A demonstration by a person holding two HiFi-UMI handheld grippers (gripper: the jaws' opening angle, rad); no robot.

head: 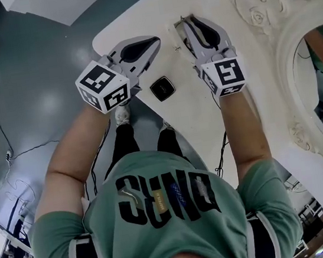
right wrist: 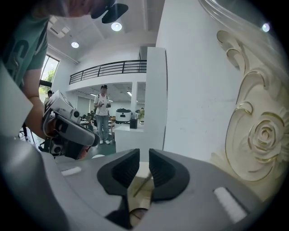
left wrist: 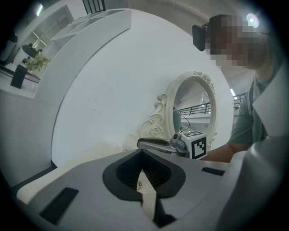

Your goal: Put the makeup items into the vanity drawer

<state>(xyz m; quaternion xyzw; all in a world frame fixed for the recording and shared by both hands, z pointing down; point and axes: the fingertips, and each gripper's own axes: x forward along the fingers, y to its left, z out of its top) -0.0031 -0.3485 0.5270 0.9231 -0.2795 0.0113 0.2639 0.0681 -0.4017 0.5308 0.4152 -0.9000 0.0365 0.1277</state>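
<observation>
We see the left claw pinched together and empty, the right claw slightly parted (nothing in it); 1 black compact lies on the white desk between them.

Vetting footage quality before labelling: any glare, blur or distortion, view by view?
Head view: heavy fisheye bows the vanity top; light even, shadows soft. Left gripper view: dark vignette corners, ceiling light flares, ornate mirror frame sharp. Right gripper view: ceiling lamps blown out, carved rose crisp.
</observation>
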